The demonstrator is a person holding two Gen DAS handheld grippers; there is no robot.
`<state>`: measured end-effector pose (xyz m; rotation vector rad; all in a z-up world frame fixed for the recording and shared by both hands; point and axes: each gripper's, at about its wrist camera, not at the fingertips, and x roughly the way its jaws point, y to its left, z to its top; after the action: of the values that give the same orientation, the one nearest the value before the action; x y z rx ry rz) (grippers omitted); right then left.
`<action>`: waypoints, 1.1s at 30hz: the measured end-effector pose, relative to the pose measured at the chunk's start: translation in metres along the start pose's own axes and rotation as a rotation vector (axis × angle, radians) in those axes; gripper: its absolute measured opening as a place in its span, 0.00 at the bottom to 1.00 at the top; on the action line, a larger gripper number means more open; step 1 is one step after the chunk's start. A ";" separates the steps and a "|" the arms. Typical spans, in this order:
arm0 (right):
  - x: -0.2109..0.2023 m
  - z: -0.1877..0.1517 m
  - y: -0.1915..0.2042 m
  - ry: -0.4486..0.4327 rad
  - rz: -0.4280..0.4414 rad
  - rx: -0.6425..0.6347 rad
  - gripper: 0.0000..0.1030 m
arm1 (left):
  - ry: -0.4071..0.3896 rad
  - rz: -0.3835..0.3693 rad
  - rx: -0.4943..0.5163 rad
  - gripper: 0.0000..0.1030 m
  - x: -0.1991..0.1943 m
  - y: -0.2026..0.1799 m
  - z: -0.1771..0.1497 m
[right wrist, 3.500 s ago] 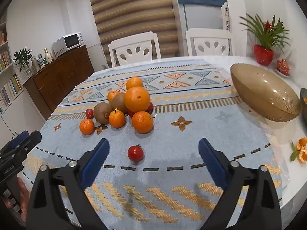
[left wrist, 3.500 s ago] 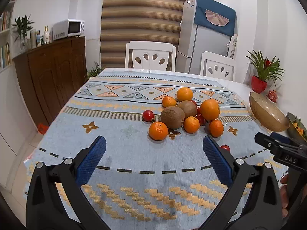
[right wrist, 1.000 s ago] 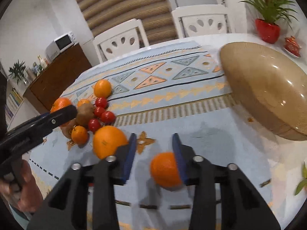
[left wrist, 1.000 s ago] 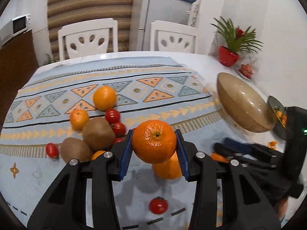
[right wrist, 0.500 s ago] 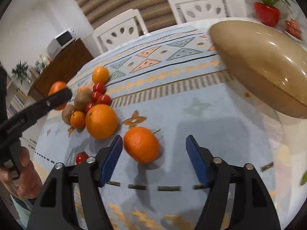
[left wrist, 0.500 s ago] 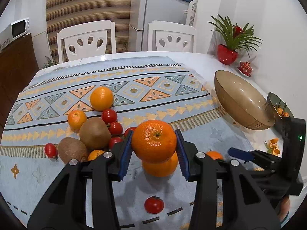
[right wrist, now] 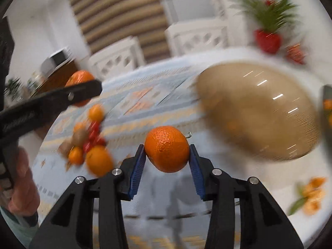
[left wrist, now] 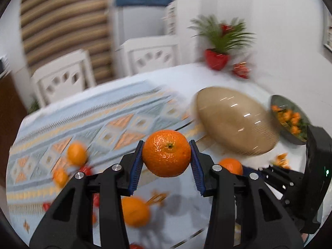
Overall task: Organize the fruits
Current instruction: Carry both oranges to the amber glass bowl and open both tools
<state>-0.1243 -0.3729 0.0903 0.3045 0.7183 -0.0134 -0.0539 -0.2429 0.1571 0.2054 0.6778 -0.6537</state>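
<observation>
Dimpled round oranges (left wrist: 166, 153) between ribbed fingers (left wrist: 136, 166)

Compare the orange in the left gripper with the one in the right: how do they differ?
The left gripper holds its orange with the stem end toward the camera; the right gripper holds its orange sideways, a stem sticking out to the right. The left orange looks rounder, the right one more oval and tilted. Both are clamped between blue pads, lifted off the table.
</observation>
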 end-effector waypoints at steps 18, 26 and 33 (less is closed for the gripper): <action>0.022 0.024 -0.129 0.135 -0.363 0.217 0.42 | 0.284 -0.287 -0.006 0.42 0.162 -0.092 0.015; -0.001 0.028 -0.126 0.083 -0.352 0.240 0.43 | 0.242 -0.296 -0.035 0.58 0.128 -0.073 0.018; -0.032 0.034 -0.091 0.019 -0.220 0.224 0.44 | 0.140 -0.263 -0.052 0.58 0.057 -0.040 0.014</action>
<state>-0.1369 -0.4727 0.1106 0.4387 0.7680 -0.3020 -0.0381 -0.3079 0.1332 0.1155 0.8641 -0.8780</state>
